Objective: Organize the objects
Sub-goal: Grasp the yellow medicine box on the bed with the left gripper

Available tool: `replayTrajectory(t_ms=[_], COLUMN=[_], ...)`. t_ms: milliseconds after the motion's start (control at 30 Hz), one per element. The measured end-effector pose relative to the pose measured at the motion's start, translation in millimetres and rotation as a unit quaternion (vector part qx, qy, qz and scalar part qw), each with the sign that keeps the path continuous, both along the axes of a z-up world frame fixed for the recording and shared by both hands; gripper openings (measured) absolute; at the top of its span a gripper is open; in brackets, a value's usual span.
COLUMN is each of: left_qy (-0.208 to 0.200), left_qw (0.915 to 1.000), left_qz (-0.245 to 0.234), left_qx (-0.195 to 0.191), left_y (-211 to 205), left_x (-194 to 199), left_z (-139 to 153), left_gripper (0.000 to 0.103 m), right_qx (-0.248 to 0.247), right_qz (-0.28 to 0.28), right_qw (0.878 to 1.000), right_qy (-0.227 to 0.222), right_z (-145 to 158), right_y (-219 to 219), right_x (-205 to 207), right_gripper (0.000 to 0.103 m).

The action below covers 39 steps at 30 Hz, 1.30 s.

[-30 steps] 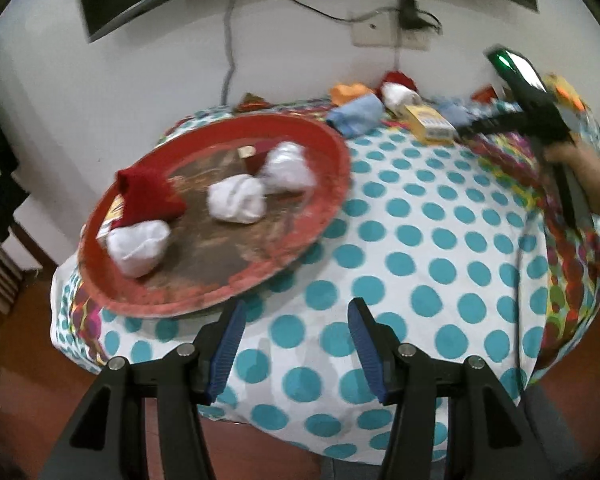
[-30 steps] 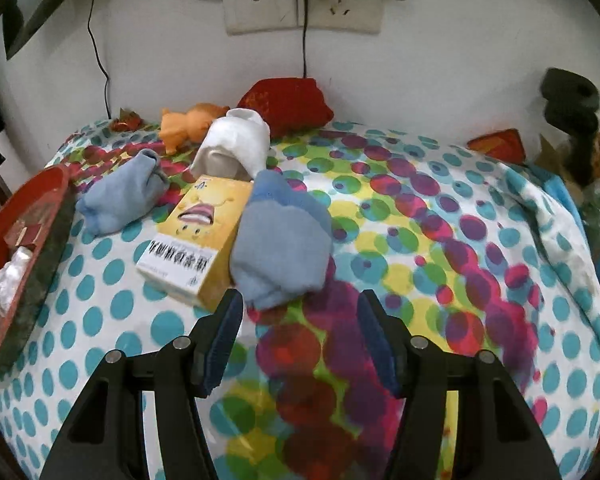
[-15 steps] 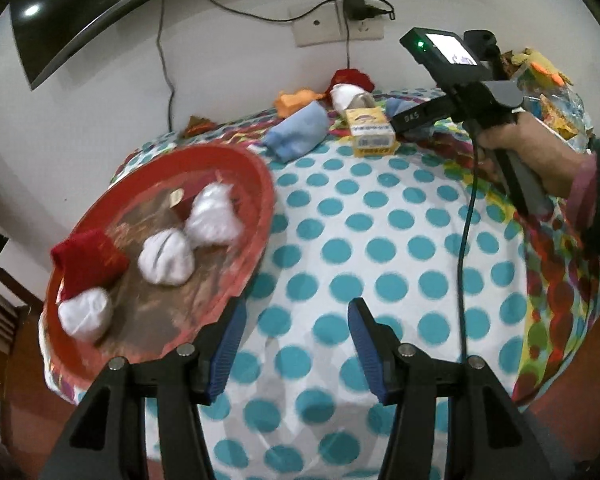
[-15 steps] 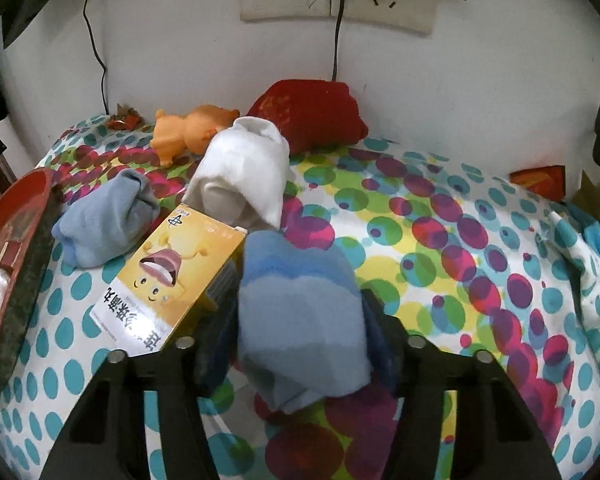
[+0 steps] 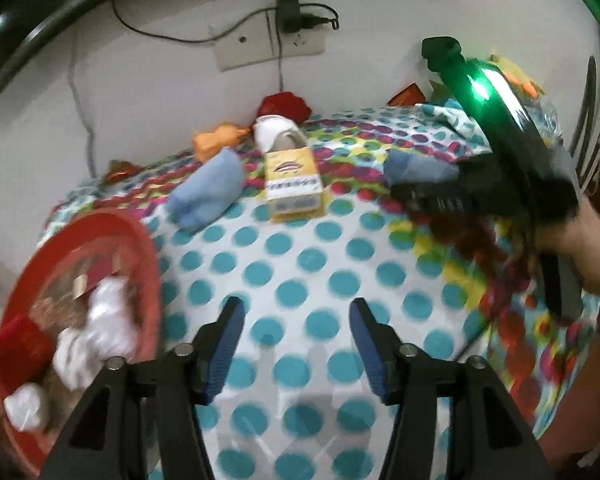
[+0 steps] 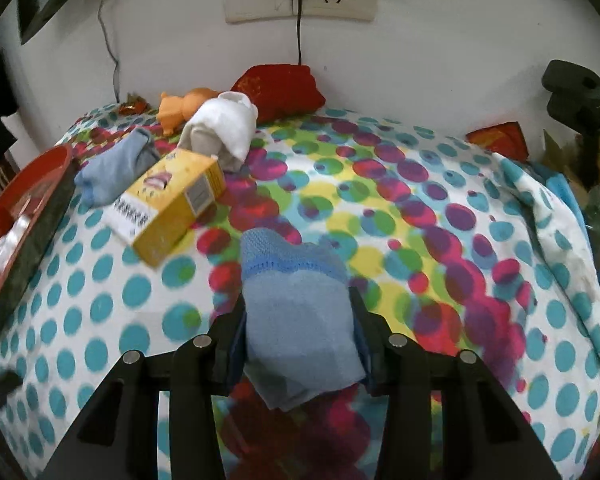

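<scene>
Right claw has closed on the rolled blue sock and lifted it off the tabletop, right of the yellow box; left claw wide, empty, near the red tray.

Left gripper: black angular frame showing triangular cut-outs, round silver screws sitting at finger joints, blue ribbed pads lining inner faces. Right gripper: matching black frame, silver screws, blue pads. Right unit's body glowing green at indicator light. Right hand: bare skin showing, dark sleeve edging wrist.
</scene>
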<state>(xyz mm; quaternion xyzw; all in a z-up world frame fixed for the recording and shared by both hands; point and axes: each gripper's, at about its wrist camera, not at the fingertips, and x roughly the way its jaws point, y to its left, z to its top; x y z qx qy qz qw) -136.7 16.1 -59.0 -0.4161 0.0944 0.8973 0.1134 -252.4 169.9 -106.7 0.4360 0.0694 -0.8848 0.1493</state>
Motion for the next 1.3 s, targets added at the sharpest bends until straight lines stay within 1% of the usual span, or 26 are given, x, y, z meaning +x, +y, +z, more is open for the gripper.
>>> replayTrajectory(t_ms=[33, 133, 167, 233, 267, 333, 400, 600, 700, 800, 900, 1000, 1067, 1167, 1233, 1300], left_qy=[-0.005, -0.010, -0.013, -0.007, -0.007, -0.015, -0.029, -0.045, -0.065, -0.076, -0.078, -0.083, -0.079, -0.068, -0.061, -0.054], left_qw=[0.9999, 0.9993, 0.9991, 0.9992, 0.9989, 0.9985, 0.9982, 0.9983, 0.9966, 0.9952, 0.9953, 0.9944, 0.9940, 0.9951, 0.9963, 0.9970], left_qz=[-0.001, -0.005, -0.011, -0.017, -0.025, -0.028, -0.021, 0.009, 0.025, 0.033, 0.038, 0.043, 0.049, 0.054, 0.051, 0.045], left_qx=[0.011, 0.035, 0.038, 0.036, 0.040, 0.044, 0.048, 0.035, 0.046, 0.053, 0.043, 0.049, 0.057, 0.048, 0.032, 0.032], left_y=[1.5, 6.6, 9.0, 15.6, 18.8, 23.1, 25.9, 27.5, 22.0, 18.2, 20.5, 21.6, 20.7, 22.6, 26.6, 28.7], left_x=[-7.2, -31.5, -37.3, -50.5, -57.5, -71.6, -90.4, -130.4, -145.1, -155.3, -162.0, -166.8, -167.8, -166.8, -166.3, -164.6], left_z=[1.4, 8.4, 9.6, 13.2, 14.4, 14.2, 10.2, -4.8, -14.5, -23.1, -29.9, -36.5, -39.1, -40.0, -41.1, -41.6], left_gripper=[0.062, 0.065, 0.067, 0.069, 0.072, 0.073, 0.073, 0.073, 0.073, 0.073, 0.073, 0.073, 0.073, 0.073, 0.073, 0.073], right_qx=[0.011, 0.000, 0.000, 0.007, 0.008, 0.001, 0.002, -0.002, -0.003, -0.003, -0.004, -0.003, -0.003, -0.002, -0.001, 0.001], right_qz=[0.008, 0.006, 0.006, 0.007, 0.007, 0.008, 0.008, 0.009, 0.010, 0.012, 0.011, 0.011, 0.011, 0.011, 0.011, 0.011], right_qw=[1.000, 1.000, 1.000, 1.000, 1.000, 1.000, 1.000, 1.000, 1.000, 1.000, 1.000, 1.000, 1.000, 1.000, 1.000, 1.000], right_qy=[0.007, 0.004, 0.004, 0.006, 0.006, 0.004, 0.004, 0.003, 0.002, 0.002, 0.002, 0.002, 0.002, 0.002, 0.003, 0.003], right_z=[-0.9, 0.6, 0.6, 0.9, 0.1, 0.8, -0.3, -1.5, -1.9, -2.2, -1.9, -1.7, -1.8, -1.7, -2.0, -2.0], right_y=[-0.4, 3.9, 4.2, 4.0, 4.6, 4.3, 3.5, 2.8, 2.7, 2.5, 2.8, 2.6, 2.7, 2.5, 2.4, 2.0], right_x=[3.3, 2.6, 2.7, 2.8, 3.6, 3.9, 3.7, 2.9, 2.4, 1.8, 2.1, 2.2, 2.1, 2.3, 2.3, 2.5], right_gripper=[0.044, 0.044, 0.044, 0.044, 0.045, 0.046, 0.046, 0.047, 0.048, 0.049, 0.049, 0.049, 0.049, 0.049, 0.049, 0.049])
